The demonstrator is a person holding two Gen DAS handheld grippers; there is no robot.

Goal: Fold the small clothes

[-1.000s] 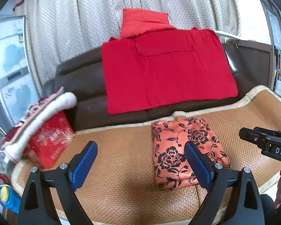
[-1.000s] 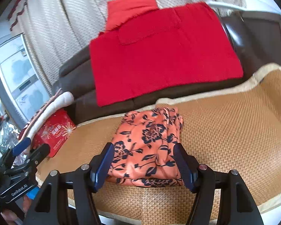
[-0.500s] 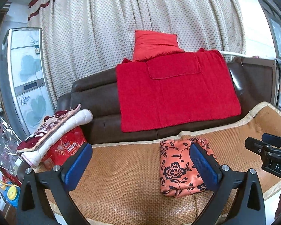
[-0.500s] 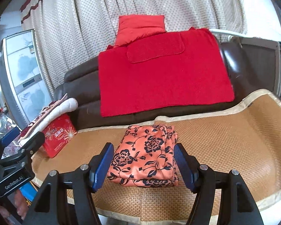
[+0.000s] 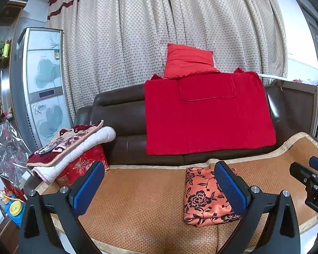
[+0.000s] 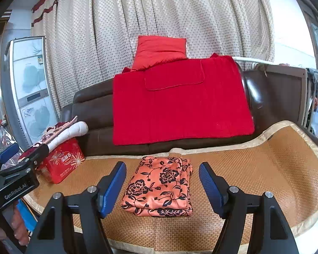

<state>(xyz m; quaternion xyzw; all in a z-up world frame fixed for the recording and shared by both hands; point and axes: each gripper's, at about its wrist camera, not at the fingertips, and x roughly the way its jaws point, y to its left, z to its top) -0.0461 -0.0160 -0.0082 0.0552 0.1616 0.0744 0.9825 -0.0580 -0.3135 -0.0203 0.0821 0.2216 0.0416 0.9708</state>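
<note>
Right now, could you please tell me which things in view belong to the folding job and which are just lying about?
Belong to the job:
- orange floral garment, folded, lying on the woven mat
- left gripper, jaws open
- right gripper, jaws open

Just lying about:
- red blanket draped over the brown sofa
- red cushion
- red box under folded quilts
- fridge

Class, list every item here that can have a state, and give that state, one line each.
Floral garment: folded, lying flat on the woven mat.
Left tongs: open, empty.
Right tongs: open, empty.
Red blanket: spread over the sofa back.
Curtain: drawn shut.
Quilts: folded, stacked on the red box.
</note>
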